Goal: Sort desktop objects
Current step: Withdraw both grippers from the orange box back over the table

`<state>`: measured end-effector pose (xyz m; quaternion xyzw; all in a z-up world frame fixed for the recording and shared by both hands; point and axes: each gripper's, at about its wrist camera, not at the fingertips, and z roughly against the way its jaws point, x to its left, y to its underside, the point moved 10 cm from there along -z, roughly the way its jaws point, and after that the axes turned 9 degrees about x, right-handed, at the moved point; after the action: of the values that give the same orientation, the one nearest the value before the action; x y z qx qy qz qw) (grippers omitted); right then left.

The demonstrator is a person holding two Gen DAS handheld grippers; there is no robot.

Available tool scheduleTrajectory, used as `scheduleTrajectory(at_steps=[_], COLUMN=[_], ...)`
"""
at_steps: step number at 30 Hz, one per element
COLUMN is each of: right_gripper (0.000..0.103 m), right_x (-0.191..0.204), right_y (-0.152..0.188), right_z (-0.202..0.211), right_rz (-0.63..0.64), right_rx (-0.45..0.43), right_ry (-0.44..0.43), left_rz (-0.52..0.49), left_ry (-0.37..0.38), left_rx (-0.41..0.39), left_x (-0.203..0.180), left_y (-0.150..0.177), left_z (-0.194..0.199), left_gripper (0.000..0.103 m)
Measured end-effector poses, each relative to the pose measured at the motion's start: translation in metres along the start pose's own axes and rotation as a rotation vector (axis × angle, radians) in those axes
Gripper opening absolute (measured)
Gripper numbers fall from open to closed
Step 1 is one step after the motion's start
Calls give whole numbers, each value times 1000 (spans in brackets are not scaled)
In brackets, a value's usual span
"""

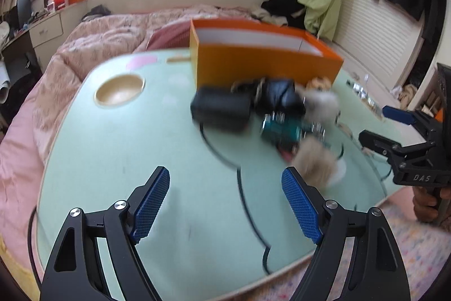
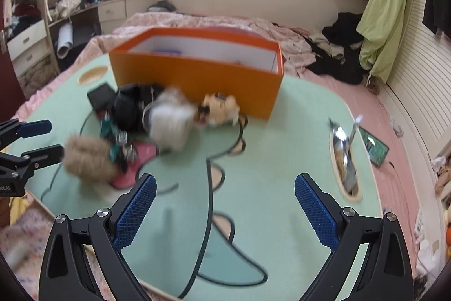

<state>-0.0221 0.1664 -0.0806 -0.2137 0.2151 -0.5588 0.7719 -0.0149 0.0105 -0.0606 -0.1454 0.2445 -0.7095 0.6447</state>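
A blurred pile lies in front of the orange box [image 1: 265, 61] on the green table [image 1: 118, 154]: a black case [image 1: 221, 109], a dark pouch [image 1: 279, 96], a teal item [image 1: 279, 129], a white fluffy ball [image 1: 321, 103] and a tan fluffy ball [image 1: 315, 160]. My left gripper [image 1: 225, 172] is open over bare table, nearer than the pile. My right gripper [image 2: 226, 178] is open too, with nothing between its fingers. In the right wrist view the tan ball [image 2: 87, 160], a pink item [image 2: 132, 168] and a plush toy [image 2: 220, 109] lie ahead to the left.
A round wooden recess [image 1: 119, 93] sits in the table's left part. A foil wrapper [image 2: 344, 148] and a green flat item [image 2: 376, 148] lie at the table's right side. A pink bed surrounds the table. Each gripper shows at the edge of the other's view.
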Motion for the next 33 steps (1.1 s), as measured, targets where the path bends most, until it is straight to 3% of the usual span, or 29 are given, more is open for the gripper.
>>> scheduleTrajectory(at_steps=[3,4,5,28,31,33], right_gripper=[102,102,103,102,90,90], right_x=[5,4,2,-4,-2,4], right_y=[14,16,17,17,9,-5], right_z=[-16,-21,-23,-23,-14,-3], right_rz=[-13,-37,-57,-69,-96,-127], right_rx=[43,56,66,44,15,-14], right_ry=[-23,-47,-69,-73,-125,-200], left_rz=[-35,-54,-71,-117,-116,-119], left_ry=[-78,-93,-86,-51,-48,-46], left_rx=[-27,-21,-13,-25,-29,-31], left_x=[-5,-8,-13,-22,-21,-21], left_y=[9,8,7,8,9,9], left_z=[-5,-8,-11,-12,-11,-11], left_gripper=[87,99,103,103,103,103])
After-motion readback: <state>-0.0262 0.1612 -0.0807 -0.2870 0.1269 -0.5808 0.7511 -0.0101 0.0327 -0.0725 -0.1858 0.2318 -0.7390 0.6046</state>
